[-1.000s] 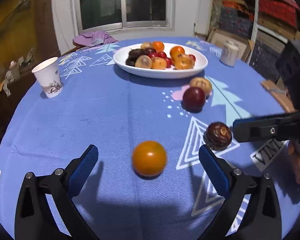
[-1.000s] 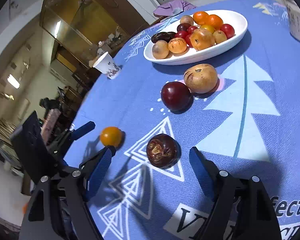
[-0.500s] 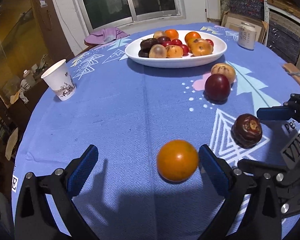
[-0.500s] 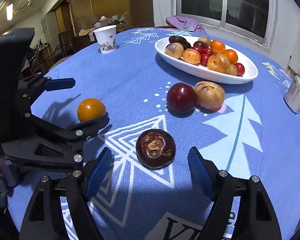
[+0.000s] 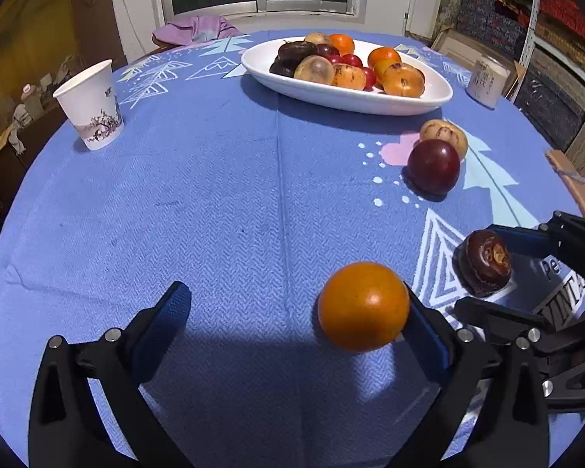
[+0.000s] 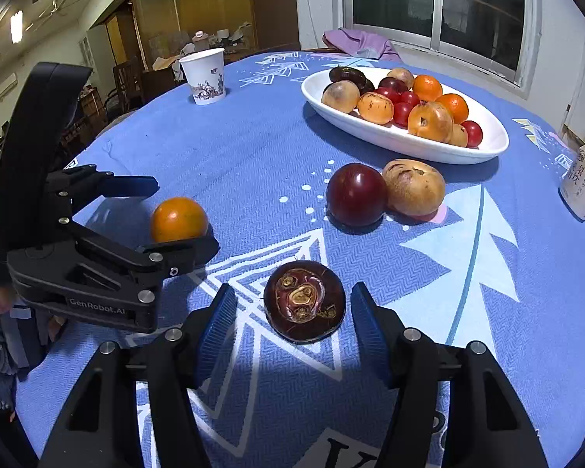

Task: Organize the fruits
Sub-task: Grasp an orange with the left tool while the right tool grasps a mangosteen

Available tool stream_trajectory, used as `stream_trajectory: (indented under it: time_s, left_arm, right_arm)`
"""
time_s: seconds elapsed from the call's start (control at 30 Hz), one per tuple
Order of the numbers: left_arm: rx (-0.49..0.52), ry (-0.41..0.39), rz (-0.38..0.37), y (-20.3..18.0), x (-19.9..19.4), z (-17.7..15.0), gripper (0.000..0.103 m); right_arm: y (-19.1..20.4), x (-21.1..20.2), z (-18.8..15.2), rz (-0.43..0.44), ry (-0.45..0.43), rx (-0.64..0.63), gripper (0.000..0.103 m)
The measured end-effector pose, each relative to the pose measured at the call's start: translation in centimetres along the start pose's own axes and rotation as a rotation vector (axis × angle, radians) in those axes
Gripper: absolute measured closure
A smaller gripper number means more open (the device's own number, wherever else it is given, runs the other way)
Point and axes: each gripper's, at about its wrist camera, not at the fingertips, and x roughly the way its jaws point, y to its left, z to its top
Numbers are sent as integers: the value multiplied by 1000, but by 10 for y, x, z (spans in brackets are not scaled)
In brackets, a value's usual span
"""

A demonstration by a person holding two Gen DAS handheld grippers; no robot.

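Observation:
An orange fruit [image 5: 362, 306] lies on the blue tablecloth between my left gripper's [image 5: 296, 319] open fingers, against the right finger; it also shows in the right wrist view [image 6: 178, 219]. A dark brown mangosteen [image 6: 304, 306] lies between my right gripper's [image 6: 292, 312] open fingers; it also shows in the left wrist view [image 5: 483, 262]. A dark red plum [image 6: 357, 194] and a tan fruit [image 6: 413, 187] lie beside each other farther on. A white oval plate [image 6: 370, 128] holds several fruits.
A paper cup [image 5: 91, 105] stands at the table's far left. A white can [image 6: 583, 183] stands at the right, also in the left wrist view [image 5: 487, 82]. A purple cloth [image 5: 199, 31] lies at the far edge by the window.
Both grippers moved forward and lower. The orange now sits against the left gripper's right finger. The right gripper's fingers have narrowed around the mangosteen.

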Motion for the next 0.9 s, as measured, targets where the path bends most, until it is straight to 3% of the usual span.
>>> stream_trajectory:
  time_s: [0.07, 0.17, 0.4, 0.6, 0.9]
  left_arm:
    - [3, -1, 4, 0, 0, 0, 4]
    - [5, -6, 12, -3, -1, 0, 4]
    - [34, -69, 49, -8, -13, 1, 6]
    - [94, -72, 39, -19, -13, 1, 25]
    - [102, -93, 43, -18, -17, 0, 25]
  right_arm:
    - [4, 2, 0, -14, 8, -21, 35]
    - [12, 6, 1, 3, 33, -65, 16]
    - [10, 4, 0, 15, 31, -59, 15]
    - [10, 4, 0, -16, 24, -50, 15]
    - [3, -1, 0, -3, 10, -37, 27]
